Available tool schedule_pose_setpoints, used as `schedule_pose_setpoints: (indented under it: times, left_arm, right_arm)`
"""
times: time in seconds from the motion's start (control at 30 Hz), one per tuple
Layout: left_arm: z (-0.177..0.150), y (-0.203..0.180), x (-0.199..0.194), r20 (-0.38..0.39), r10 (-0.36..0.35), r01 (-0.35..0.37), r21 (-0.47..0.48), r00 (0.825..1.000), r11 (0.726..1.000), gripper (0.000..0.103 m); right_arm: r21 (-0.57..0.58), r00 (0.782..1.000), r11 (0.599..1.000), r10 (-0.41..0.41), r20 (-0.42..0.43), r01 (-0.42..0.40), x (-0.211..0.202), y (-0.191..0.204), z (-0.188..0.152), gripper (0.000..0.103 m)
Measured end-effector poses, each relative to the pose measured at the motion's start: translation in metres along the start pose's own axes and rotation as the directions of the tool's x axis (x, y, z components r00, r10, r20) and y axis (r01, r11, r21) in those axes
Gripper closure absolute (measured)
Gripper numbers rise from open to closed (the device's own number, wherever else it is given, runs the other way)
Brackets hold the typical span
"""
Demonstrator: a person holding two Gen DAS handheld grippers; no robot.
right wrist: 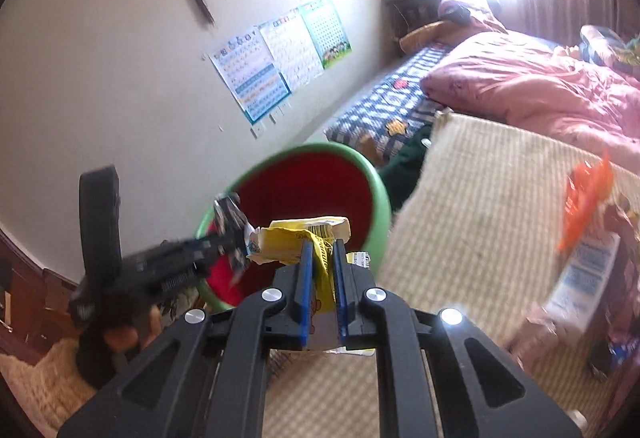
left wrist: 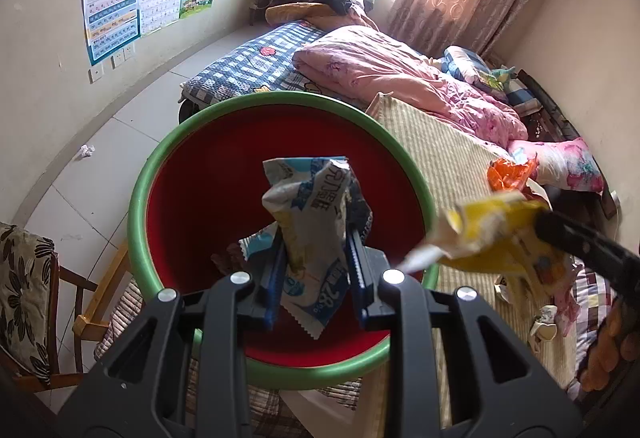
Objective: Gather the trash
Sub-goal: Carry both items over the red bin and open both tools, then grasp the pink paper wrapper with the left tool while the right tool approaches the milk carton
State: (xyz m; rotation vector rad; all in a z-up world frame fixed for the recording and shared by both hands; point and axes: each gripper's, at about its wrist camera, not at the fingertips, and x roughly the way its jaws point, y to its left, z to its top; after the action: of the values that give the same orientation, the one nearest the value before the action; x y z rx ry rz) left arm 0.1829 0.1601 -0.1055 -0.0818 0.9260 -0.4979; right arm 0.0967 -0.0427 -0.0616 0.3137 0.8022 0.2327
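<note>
A bin with a green rim (left wrist: 138, 205) and red inside stands at the bed's edge; it also shows in the right wrist view (right wrist: 380, 193). My left gripper (left wrist: 316, 238) is shut on a white and blue wrapper (left wrist: 312, 205), held over the bin's mouth. My right gripper (right wrist: 323, 244) is shut on a crumpled yellow wrapper (right wrist: 300, 238), at the bin's near rim. That yellow wrapper (left wrist: 492, 226) shows right of the bin in the left wrist view. An orange wrapper (left wrist: 510, 173) lies on the striped mat (left wrist: 440, 149). A dark wrapper (left wrist: 228, 258) lies inside the bin.
Pink quilt (left wrist: 380, 73) and checked sheet (left wrist: 248, 65) cover the bed behind. A crumpled white paper (left wrist: 86, 150) lies on the tiled floor by the wall. A wooden chair (left wrist: 36, 266) stands at left. More packets (right wrist: 580, 274) lie on the mat's right side.
</note>
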Motion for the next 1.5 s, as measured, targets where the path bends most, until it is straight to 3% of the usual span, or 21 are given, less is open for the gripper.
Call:
schedule_pose_setpoints:
  times: [0.17,0.27,0.3,0.37,0.63,0.87,1.03,1.17,1.37,1.5]
  left_arm:
    - [-0.001,0.008,0.0,-0.008,0.012,-0.013,-0.01,1.0,1.0,0.076]
    - [0.0,0.014,0.001,-0.005,0.034,-0.034,-0.032,0.999,0.999,0.053]
    - [-0.001,0.017,0.001,-0.001,0.039,-0.039,-0.042,0.999,0.998,0.048]
    - [-0.002,0.022,0.0,-0.002,0.05,-0.05,-0.054,0.999,0.997,0.047]
    - [-0.001,0.015,-0.001,0.01,0.075,-0.074,-0.054,0.997,0.996,0.046]
    - [-0.001,-0.03,0.002,0.023,0.028,-0.028,0.004,0.999,1.0,0.044]
    - [-0.011,-0.081,0.02,-0.029,-0.05,0.051,0.064,0.998,0.997,0.041]
    - [-0.033,-0.138,0.04,-0.101,-0.123,0.137,0.139,0.987,0.981,0.04]
    - [-0.061,-0.21,0.077,-0.197,-0.176,0.219,0.224,0.965,0.95,0.037]
    - [-0.075,-0.23,0.11,-0.268,-0.152,0.207,0.189,0.951,0.96,0.038]
  right_arm:
    - [-0.019,1.0,1.0,0.0,0.001,0.0,0.024,0.015,0.012,0.092]
    - [-0.01,1.0,1.0,-0.005,0.017,0.005,0.028,0.015,0.015,0.085]
    - [-0.005,1.0,1.0,-0.004,0.016,0.005,0.029,0.015,0.017,0.076]
    - [0.004,1.0,1.0,-0.004,0.024,0.003,0.029,0.014,0.017,0.07]
    - [0.004,0.998,0.999,-0.047,0.05,0.047,0.004,0.003,0.004,0.063]
    - [0.095,0.984,0.982,-0.171,0.047,0.166,-0.034,-0.054,-0.026,0.058]
    - [0.163,0.963,0.952,-0.267,0.029,0.259,-0.069,-0.105,-0.05,0.057]
    - [0.2,0.951,0.932,-0.31,0.015,0.301,-0.096,-0.14,-0.065,0.055]
    - [0.235,0.952,0.926,-0.305,0.001,0.297,-0.123,-0.18,-0.081,0.053]
    - [0.256,0.971,0.939,-0.237,-0.001,0.23,-0.127,-0.192,-0.082,0.053]
